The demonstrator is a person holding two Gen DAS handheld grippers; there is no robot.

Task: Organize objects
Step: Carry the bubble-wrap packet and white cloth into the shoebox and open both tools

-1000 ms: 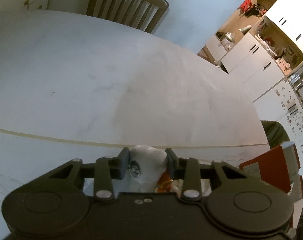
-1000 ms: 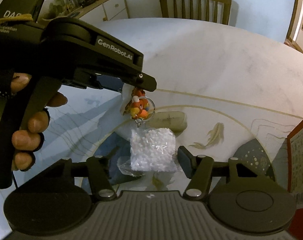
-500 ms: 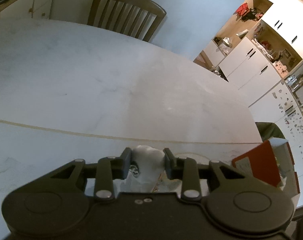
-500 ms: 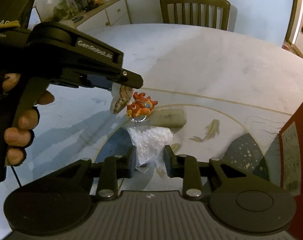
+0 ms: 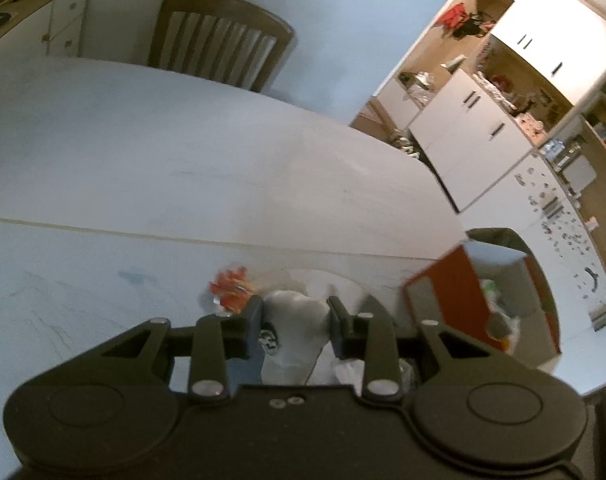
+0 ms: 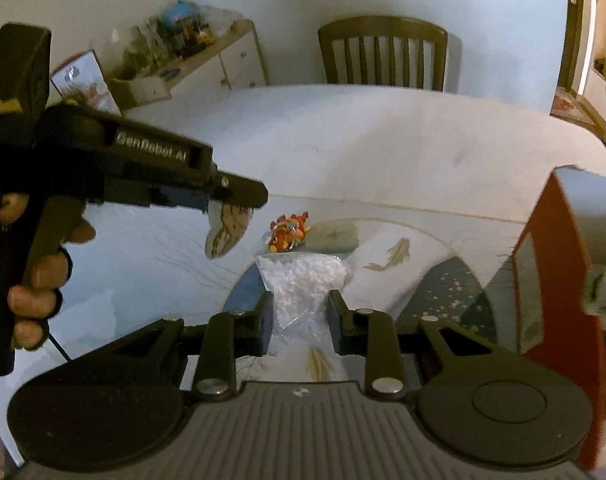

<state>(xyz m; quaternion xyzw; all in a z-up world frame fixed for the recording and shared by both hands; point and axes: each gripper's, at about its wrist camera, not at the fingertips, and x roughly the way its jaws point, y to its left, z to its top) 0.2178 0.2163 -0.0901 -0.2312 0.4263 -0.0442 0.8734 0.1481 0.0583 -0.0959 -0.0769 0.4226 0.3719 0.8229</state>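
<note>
My left gripper (image 5: 296,310) is shut on a whitish seashell (image 5: 293,332), held above the table; the shell hangs from that gripper in the right wrist view (image 6: 225,236). My right gripper (image 6: 301,306) is shut on the tail of a clear bag of white pellets (image 6: 303,276), which lies on the table ahead of it. An orange fish toy with a ring (image 6: 289,232) lies on the table just beyond the bag; it also shows blurred in the left wrist view (image 5: 229,286).
A red open box (image 6: 563,280) stands at the right, seen also in the left wrist view (image 5: 451,304). A pale block (image 6: 335,236) lies by the toy. The marble table (image 6: 383,140) carries fish drawings. A wooden chair (image 6: 383,52) stands beyond it.
The orange fish toy left my left gripper and now lies on the table. My right gripper closed on the pellet bag. My left gripper rose and moved left with the shell.
</note>
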